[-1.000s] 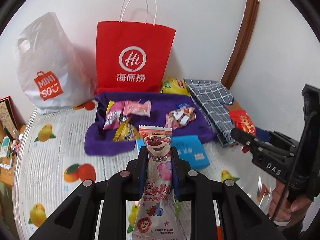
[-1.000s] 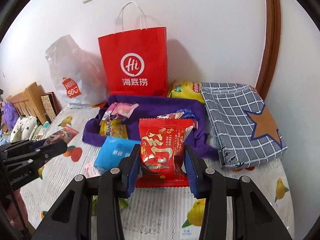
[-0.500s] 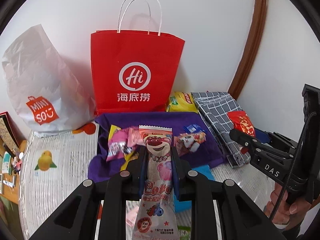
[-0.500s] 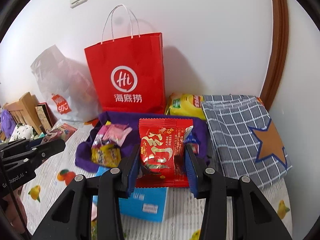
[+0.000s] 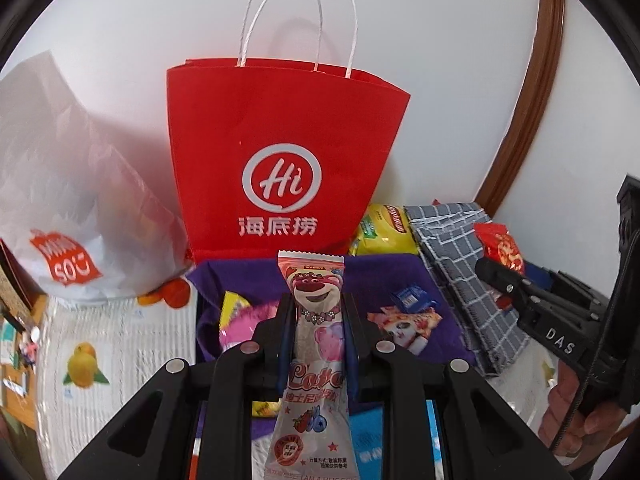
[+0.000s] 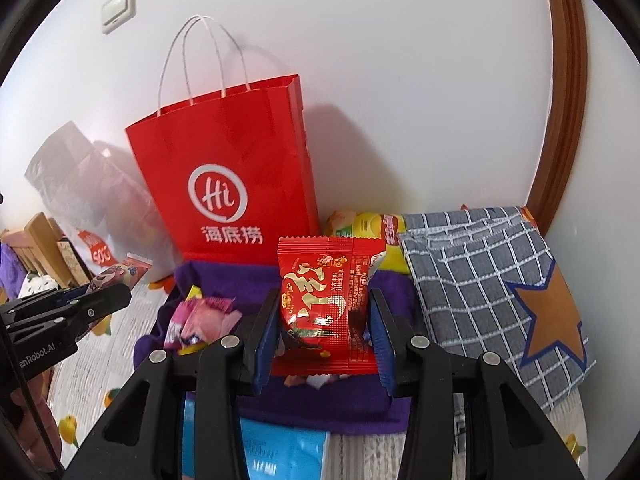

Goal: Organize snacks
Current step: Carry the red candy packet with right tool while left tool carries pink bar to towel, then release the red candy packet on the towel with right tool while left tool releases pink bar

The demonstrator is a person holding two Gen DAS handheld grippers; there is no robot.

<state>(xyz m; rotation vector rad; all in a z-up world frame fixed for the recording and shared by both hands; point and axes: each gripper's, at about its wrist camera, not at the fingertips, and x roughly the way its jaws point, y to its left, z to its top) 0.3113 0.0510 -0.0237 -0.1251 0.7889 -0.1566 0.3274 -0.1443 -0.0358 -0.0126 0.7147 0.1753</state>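
Two snacks up off the table: left gripper clamped on bear candy packet, right gripper clamped on red packet, both facing red paper bag beyond purple cloth, likely the drop spot.

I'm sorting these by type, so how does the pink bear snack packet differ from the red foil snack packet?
The long, narrow pink bear snack packet is pale with a cartoon bear; the squarish red foil snack packet is wider, with gold lettering. The pink one sits in the left gripper, the red one in the right gripper. Both are sealed and held upright.
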